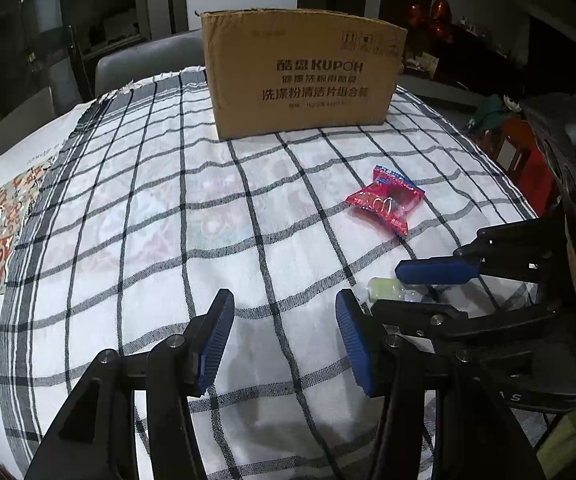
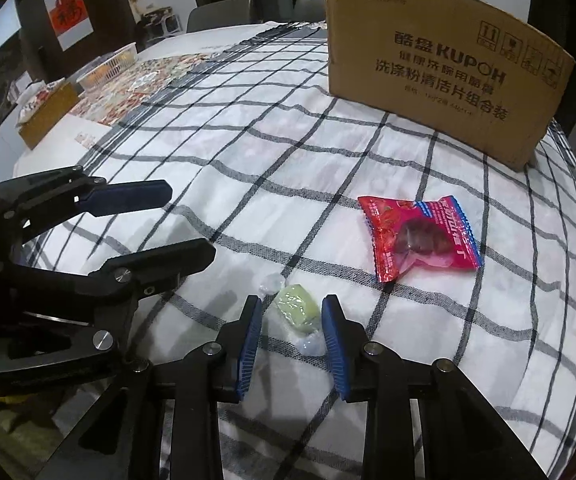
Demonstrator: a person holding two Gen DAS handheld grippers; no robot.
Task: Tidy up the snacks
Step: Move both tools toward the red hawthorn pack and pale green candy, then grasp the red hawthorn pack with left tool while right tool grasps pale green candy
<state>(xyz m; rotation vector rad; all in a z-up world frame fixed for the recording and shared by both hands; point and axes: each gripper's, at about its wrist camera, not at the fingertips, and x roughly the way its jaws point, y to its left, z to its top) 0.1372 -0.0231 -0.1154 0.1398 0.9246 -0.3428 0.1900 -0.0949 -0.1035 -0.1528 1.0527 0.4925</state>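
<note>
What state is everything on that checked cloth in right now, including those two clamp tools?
Left gripper: open, nothing between its fingers.
Right gripper: open around the green candy, pads not clearly pressing.
Green candy: wrapped, lying on the cloth.
Red snack packet: sealed, lying flat, untouched.
Cardboard box: upright; top not visible.

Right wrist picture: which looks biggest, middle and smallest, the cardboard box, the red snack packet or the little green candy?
1. cardboard box, biggest, though farthest away.
2. red snack packet.
3. green candy, smallest, though nearest the camera.
</note>
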